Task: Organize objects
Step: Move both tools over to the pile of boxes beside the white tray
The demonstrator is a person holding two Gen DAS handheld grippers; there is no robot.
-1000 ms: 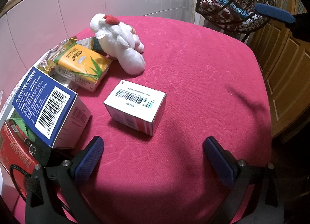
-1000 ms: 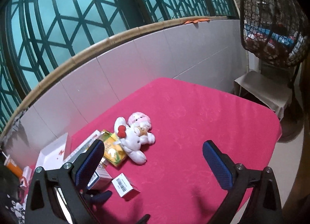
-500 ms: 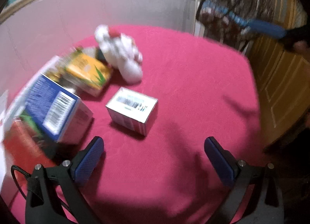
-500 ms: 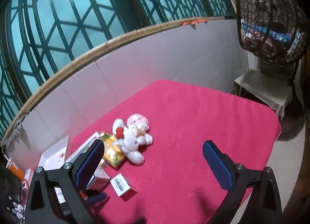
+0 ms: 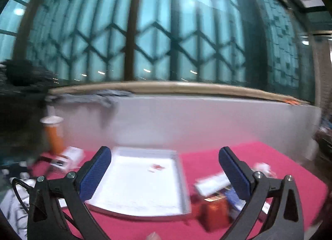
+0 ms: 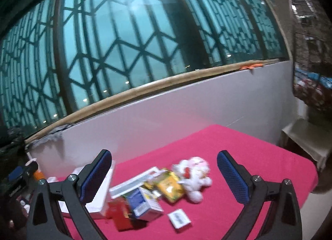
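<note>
Matt pink cloth table cover, fluffy plush toy, glossy white tray, cardboard boxes

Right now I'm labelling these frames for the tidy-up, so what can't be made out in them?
- Print on the blue box, red box and yellow pack: right wrist view, motion blur.
- Red marks in the white tray: left wrist view, blurred.
- Orange bottle label: left wrist view, smeared.
- The tray's near left corner: left wrist view, hidden by the left gripper.
- Plush toy face: right wrist view, blurred.

Teal window w/ dark lattice grille above; wooden sill under it; white wall below; grey cloth draped on sill.
</note>
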